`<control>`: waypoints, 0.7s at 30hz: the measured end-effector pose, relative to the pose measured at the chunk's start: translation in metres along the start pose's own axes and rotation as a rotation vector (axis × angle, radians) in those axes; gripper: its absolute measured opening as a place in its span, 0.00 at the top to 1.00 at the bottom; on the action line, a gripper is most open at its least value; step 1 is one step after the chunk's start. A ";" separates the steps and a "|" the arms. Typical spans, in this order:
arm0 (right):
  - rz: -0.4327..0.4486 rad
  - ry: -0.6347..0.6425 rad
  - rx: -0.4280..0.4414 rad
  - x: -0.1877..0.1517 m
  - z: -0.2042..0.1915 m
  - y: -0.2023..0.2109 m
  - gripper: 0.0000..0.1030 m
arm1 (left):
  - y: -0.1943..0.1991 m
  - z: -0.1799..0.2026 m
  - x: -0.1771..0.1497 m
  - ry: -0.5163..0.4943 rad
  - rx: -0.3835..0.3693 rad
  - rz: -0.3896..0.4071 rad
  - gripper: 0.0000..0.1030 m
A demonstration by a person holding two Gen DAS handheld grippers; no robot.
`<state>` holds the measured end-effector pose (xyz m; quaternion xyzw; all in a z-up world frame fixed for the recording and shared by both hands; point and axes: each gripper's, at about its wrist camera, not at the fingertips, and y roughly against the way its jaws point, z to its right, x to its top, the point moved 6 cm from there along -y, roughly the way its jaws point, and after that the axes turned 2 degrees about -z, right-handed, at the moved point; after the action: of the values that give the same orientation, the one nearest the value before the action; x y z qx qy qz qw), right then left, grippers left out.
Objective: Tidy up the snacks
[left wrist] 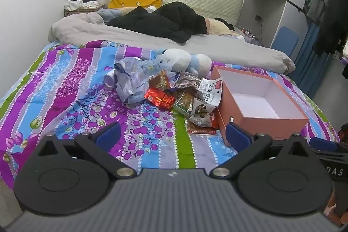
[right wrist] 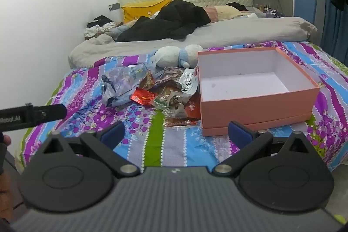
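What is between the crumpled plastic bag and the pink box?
A heap of snack packets, seen in both wrist views. It runs from the plastic bag right up to the box, which has nothing inside it.

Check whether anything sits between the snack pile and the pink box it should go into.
Nothing visible does. The snack pile lies right against the left wall of the open pink box, whose inside looks empty.

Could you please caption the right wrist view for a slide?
Open right gripper faces crinkled foil snack packets beside an empty salmon-pink cardboard box.
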<state>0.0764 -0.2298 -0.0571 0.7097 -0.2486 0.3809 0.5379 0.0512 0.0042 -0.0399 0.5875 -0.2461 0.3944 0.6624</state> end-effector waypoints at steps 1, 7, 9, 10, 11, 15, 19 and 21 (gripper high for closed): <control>0.000 0.008 0.005 -0.002 -0.001 -0.001 0.00 | 0.000 -0.001 0.000 0.001 0.002 -0.002 0.00; -0.009 -0.003 0.000 -0.003 0.001 -0.001 0.00 | -0.002 0.001 -0.002 -0.008 0.005 -0.012 0.00; -0.010 -0.004 0.000 -0.003 0.002 -0.001 0.00 | -0.003 0.002 -0.002 -0.009 0.004 -0.016 0.00; -0.012 -0.004 -0.003 -0.003 0.002 -0.001 0.00 | -0.003 0.003 -0.002 -0.010 0.003 -0.018 0.00; -0.013 -0.006 -0.003 -0.002 0.002 -0.001 0.00 | -0.003 0.003 -0.002 -0.010 0.002 -0.020 0.00; -0.016 -0.007 -0.003 -0.004 0.002 -0.002 0.00 | -0.004 0.004 -0.002 -0.014 0.000 -0.024 0.00; -0.016 -0.009 -0.002 -0.005 0.002 -0.003 0.00 | -0.004 0.003 -0.003 -0.013 0.000 -0.024 0.00; -0.015 -0.009 -0.001 -0.004 0.002 -0.003 0.00 | -0.004 0.003 -0.003 -0.012 0.000 -0.025 0.00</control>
<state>0.0767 -0.2313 -0.0623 0.7132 -0.2459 0.3733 0.5399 0.0526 0.0006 -0.0442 0.5929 -0.2423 0.3826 0.6658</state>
